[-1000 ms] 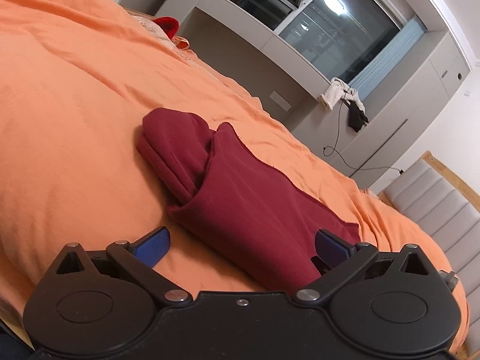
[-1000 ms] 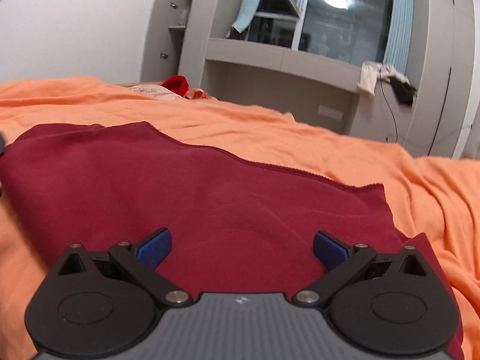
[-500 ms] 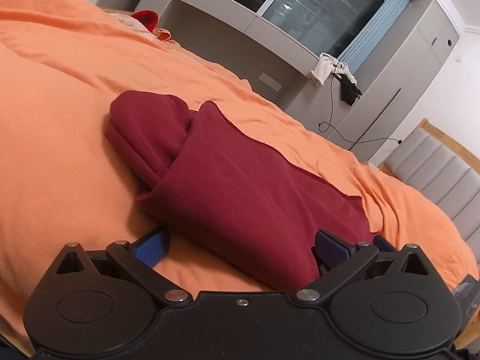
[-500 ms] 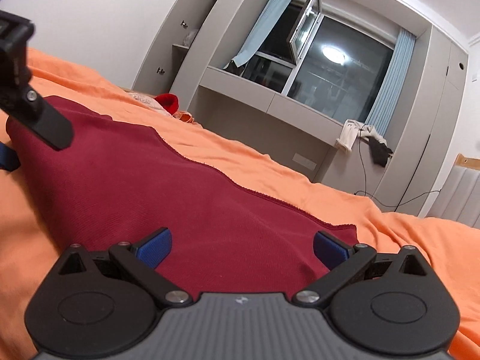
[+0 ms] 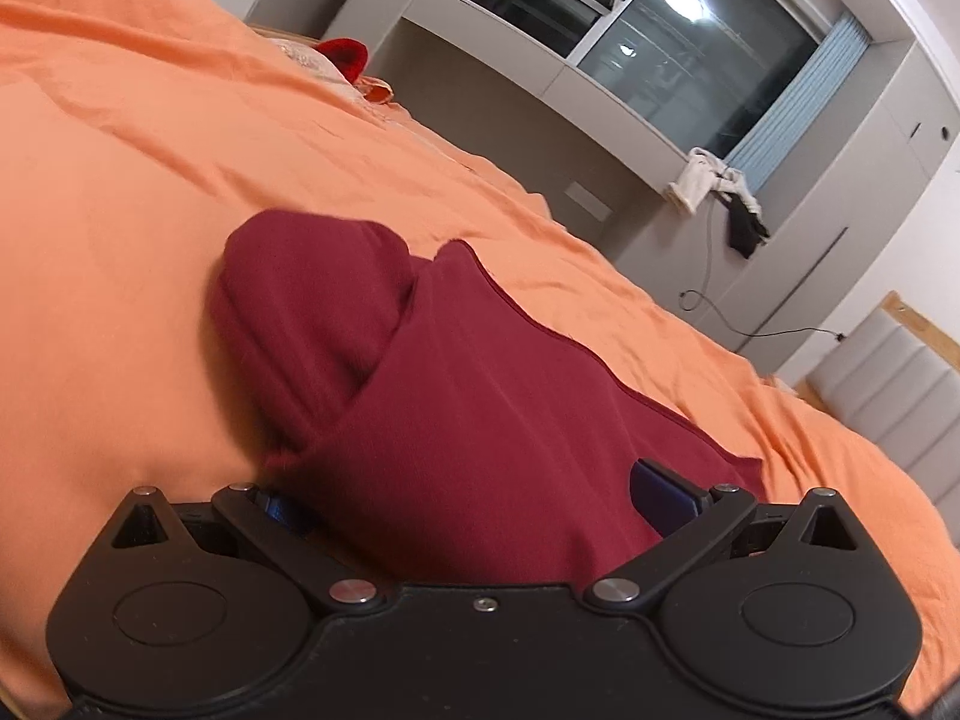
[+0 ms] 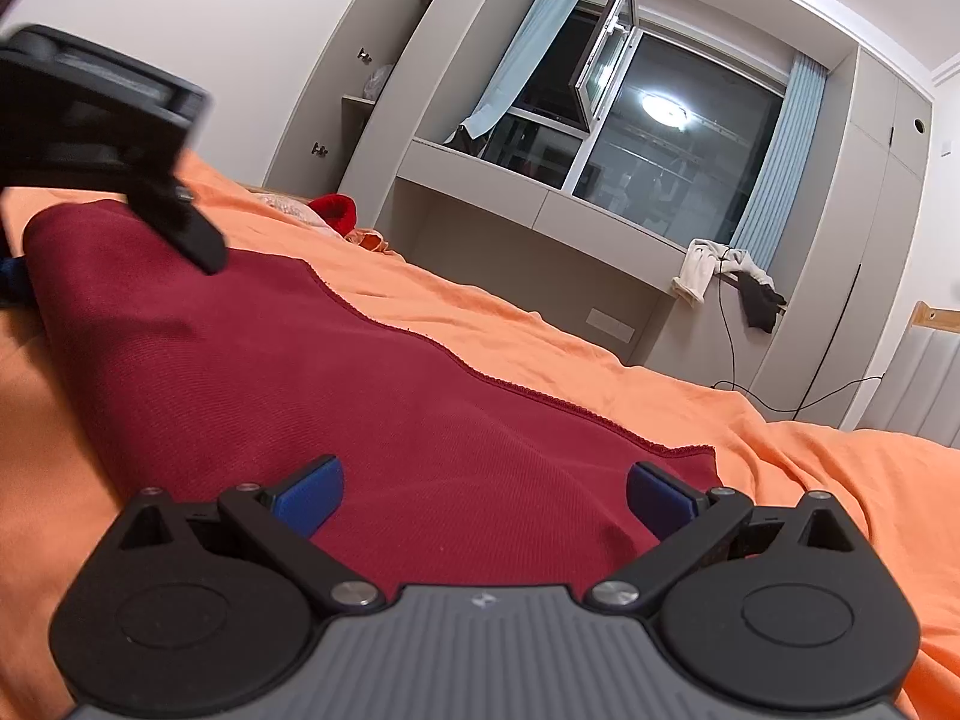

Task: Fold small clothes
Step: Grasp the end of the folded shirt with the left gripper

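Observation:
A dark red garment (image 5: 468, 408) lies folded on the orange bedsheet (image 5: 120, 192); a bulged folded part (image 5: 306, 300) sticks out at its far left. My left gripper (image 5: 474, 498) is open, its jaws straddling the garment's near edge, the left blue pad partly under the cloth. In the right wrist view the same garment (image 6: 336, 372) spreads flat ahead. My right gripper (image 6: 486, 492) is open over its near edge. The left gripper (image 6: 108, 138) shows at the upper left there, over the garment's left end.
The orange sheet (image 6: 780, 468) covers the whole bed. A red item (image 6: 336, 210) lies by the far bed edge. Grey cabinets and a window ledge (image 6: 540, 192) stand behind, with clothes (image 6: 726, 276) hanging and a cable. A padded headboard (image 5: 888, 372) is at the right.
Both grippers have moved in closer over the garment's near edge. The left gripper now straddles the cloth, its left pad partly under it. Both stay open.

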### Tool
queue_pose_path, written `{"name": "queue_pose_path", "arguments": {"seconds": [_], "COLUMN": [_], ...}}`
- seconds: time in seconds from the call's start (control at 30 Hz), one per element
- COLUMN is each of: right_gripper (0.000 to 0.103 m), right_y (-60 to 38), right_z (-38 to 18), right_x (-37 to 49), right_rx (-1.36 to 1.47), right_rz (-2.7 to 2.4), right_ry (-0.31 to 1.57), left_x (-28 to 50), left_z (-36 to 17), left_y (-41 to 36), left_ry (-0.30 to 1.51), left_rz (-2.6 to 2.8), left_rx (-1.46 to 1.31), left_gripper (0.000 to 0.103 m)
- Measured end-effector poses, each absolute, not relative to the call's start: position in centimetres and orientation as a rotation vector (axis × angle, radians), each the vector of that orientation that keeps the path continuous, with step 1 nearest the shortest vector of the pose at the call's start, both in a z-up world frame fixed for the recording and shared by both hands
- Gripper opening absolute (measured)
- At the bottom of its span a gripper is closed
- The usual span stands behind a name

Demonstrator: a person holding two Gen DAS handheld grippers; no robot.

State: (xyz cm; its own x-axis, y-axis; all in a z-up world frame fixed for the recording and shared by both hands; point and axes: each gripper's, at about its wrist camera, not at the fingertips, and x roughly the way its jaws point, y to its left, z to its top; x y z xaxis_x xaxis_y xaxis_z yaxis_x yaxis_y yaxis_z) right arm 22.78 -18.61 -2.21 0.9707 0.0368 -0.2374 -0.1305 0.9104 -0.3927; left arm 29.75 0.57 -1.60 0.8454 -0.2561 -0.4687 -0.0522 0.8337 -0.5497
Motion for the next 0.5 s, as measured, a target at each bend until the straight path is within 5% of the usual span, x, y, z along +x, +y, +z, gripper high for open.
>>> {"name": "queue_pose_path", "arguments": {"seconds": [0.33, 0.5], "right_gripper": [0.103, 0.103], "right_y": [-19.2, -19.2], "right_z": [-2.6, -2.8], "right_x": [22.7, 22.5], "right_rx": [-0.395, -0.397], "right_rz": [0.091, 0.088], "right_ry": [0.209, 0.202], "left_x": [33.0, 31.9], "left_z": [-1.4, -1.7], "left_y": [1.7, 2.9], "left_ry": [0.558, 0.525], "left_rz": [-0.123, -0.142], "left_rx": [-0.567, -0.633], "left_gripper": [0.102, 0.093]}}
